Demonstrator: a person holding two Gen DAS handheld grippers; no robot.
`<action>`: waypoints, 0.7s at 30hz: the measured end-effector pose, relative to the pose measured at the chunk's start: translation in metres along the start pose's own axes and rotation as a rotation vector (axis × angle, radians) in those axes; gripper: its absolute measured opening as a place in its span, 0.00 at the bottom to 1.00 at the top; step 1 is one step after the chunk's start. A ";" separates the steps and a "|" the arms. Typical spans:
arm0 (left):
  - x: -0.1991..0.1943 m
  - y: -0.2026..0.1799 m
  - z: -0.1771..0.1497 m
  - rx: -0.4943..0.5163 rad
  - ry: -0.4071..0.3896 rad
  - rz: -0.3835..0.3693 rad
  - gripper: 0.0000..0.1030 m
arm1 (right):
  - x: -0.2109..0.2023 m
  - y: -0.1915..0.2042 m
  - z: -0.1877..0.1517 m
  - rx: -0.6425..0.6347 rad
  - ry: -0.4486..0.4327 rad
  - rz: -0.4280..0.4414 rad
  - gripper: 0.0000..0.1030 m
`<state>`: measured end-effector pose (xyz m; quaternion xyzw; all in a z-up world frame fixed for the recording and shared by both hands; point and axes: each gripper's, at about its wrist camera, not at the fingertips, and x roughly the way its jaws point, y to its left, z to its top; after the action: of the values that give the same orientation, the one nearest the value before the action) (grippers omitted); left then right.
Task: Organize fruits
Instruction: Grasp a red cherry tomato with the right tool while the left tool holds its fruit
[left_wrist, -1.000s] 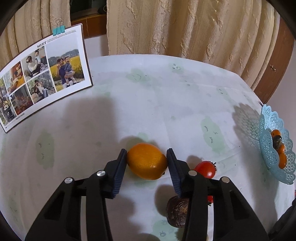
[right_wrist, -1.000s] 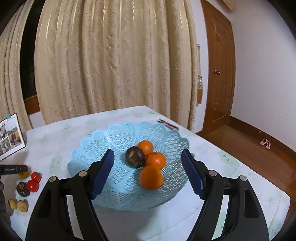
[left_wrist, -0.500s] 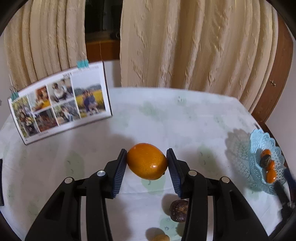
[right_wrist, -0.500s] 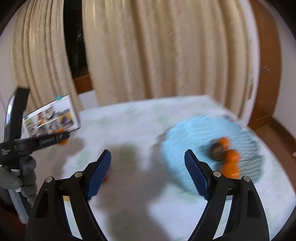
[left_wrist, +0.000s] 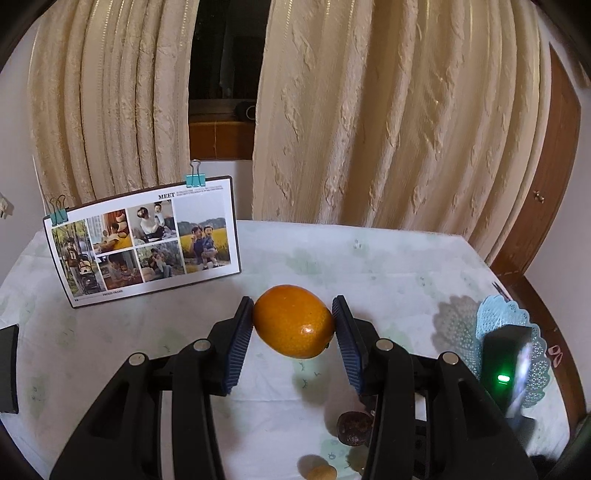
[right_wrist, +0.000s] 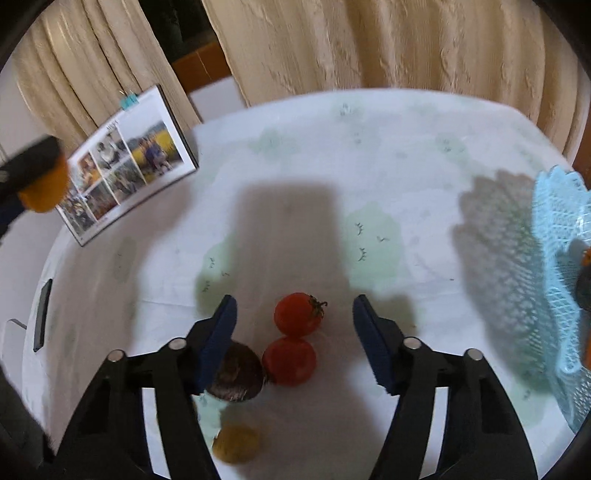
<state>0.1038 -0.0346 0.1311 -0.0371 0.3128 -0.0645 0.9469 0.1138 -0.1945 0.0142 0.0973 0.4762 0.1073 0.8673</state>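
Note:
My left gripper (left_wrist: 293, 328) is shut on an orange fruit (left_wrist: 293, 320) and holds it above the table; the same fruit (right_wrist: 42, 192) shows at the far left of the right wrist view. My right gripper (right_wrist: 293, 334) hovers over two red tomatoes (right_wrist: 297, 314) (right_wrist: 289, 361), its jaws closing but clear of them. A dark brown fruit (right_wrist: 234, 376) lies under its left finger, and a small yellow fruit (right_wrist: 234, 441) sits nearer me. The blue lace basket (right_wrist: 557, 236) with orange fruits stands at the right.
A photo board (left_wrist: 147, 243) with binder clips stands at the table's back left. Curtains (left_wrist: 388, 110) hang behind the table. A dark phone-like slab (right_wrist: 42, 314) lies near the left edge. The right gripper's black body (left_wrist: 508, 365) with a green light covers part of the basket (left_wrist: 495, 317).
The left gripper rose with the orange fruit in it. The right gripper swung left from above the basket, tipped down over the tomatoes, and its jaws narrowed.

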 end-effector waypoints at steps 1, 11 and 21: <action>-0.001 0.001 0.001 -0.004 0.000 -0.003 0.43 | 0.005 0.000 0.000 0.000 0.013 -0.007 0.58; -0.004 -0.001 0.001 -0.004 -0.001 -0.019 0.43 | 0.012 0.005 0.001 -0.064 0.018 -0.098 0.31; -0.010 0.000 0.002 -0.014 -0.008 -0.029 0.43 | -0.015 -0.006 0.007 -0.011 -0.045 -0.072 0.29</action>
<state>0.0977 -0.0333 0.1386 -0.0487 0.3091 -0.0760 0.9467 0.1129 -0.2054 0.0282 0.0779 0.4592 0.0762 0.8816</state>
